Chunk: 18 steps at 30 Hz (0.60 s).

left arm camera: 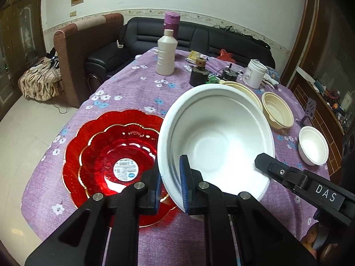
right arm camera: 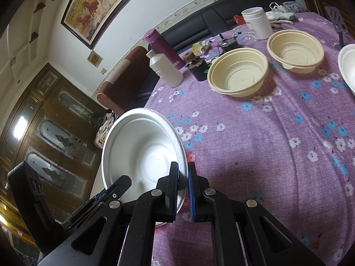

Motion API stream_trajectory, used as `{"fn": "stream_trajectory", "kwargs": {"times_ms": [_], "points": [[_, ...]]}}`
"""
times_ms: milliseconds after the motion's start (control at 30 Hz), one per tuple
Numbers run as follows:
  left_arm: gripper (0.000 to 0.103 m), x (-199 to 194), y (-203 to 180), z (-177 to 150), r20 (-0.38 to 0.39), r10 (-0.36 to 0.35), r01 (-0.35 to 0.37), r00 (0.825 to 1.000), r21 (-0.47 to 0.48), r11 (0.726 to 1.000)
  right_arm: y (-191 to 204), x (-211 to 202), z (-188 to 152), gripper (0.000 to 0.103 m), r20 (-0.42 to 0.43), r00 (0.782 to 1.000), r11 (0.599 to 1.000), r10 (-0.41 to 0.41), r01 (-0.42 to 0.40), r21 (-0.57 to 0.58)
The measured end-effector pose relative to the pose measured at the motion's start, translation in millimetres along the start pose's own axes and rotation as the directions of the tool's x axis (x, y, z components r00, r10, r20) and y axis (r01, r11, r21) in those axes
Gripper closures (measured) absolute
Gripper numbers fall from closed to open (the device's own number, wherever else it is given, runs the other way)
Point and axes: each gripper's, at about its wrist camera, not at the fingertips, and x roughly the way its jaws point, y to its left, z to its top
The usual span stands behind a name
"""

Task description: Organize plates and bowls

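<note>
A large white bowl (left arm camera: 217,137) is held above the purple flowered tablecloth by both grippers. My left gripper (left arm camera: 172,181) is shut on its left rim. My right gripper (right arm camera: 183,186) is shut on its right rim; the bowl also shows in the right wrist view (right arm camera: 142,153). The right gripper's finger reaches the bowl's right rim in the left wrist view (left arm camera: 273,166). Two red scalloped plates (left arm camera: 111,153) lie stacked to the left of the bowl. Two beige bowls (right arm camera: 238,73) (right arm camera: 296,49) and a small white bowl (left arm camera: 312,145) stand on the table to the right.
At the far end of the table stand a white bottle (left arm camera: 166,53), a purple flask (left arm camera: 172,22), a white jar (left arm camera: 255,73), a dark round object (left arm camera: 198,74) and small clutter. A black sofa (left arm camera: 199,35) is behind the table. A spatula (left arm camera: 309,108) lies at the right edge.
</note>
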Motion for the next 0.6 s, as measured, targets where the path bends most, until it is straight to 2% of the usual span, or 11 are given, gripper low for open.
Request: {"fn": "stream_trajectory", "kwargs": {"times_ms": [600], "points": [[0.090, -10.2, 51.2, 8.0, 0.033, 0.043, -0.040, 0.999, -0.087, 0.995, 53.9, 29.4, 0.3, 0.096, -0.041, 0.999, 0.995, 0.036, -0.040, -0.095]]}}
